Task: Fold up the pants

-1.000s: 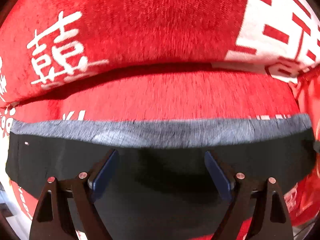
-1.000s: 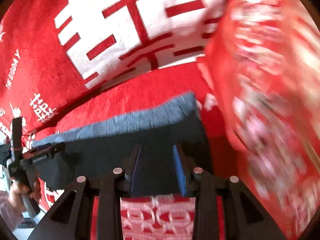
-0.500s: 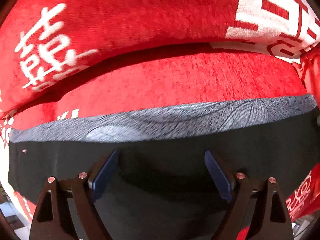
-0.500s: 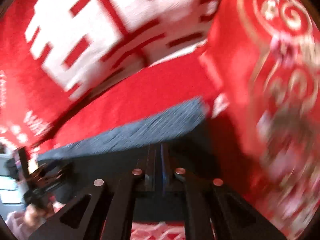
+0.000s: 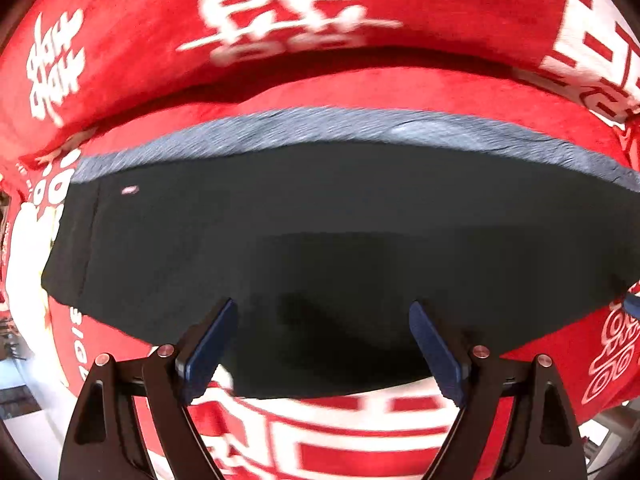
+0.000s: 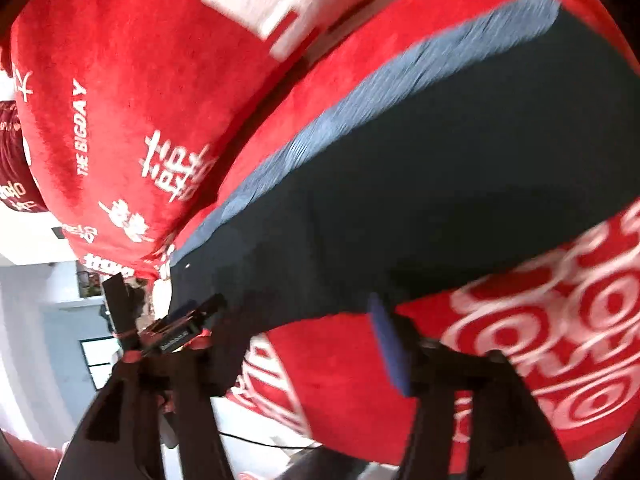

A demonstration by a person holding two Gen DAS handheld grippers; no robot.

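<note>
Black pants (image 5: 344, 240) with a grey waistband lie folded flat on a red bedspread (image 5: 360, 92), looking nearly finished, left gripper (image 5: 322, 354) spread wide and empty, right gripper (image 6: 308, 332) just opening, holding nothing.

The pants (image 5: 344, 216) are dark, nearly black, with a grey-blue heathered waistband (image 5: 360, 128) running along the 12 o'clock edge in the left wrist view. They lie flat as a folded, wide rectangular band on a red cover with white characters. A small pale mark shows near the 9 o'clock end. In the right wrist view the pants (image 6: 440, 184) stretch diagonally from 8 o'clock up to 2 o'clock.
</note>
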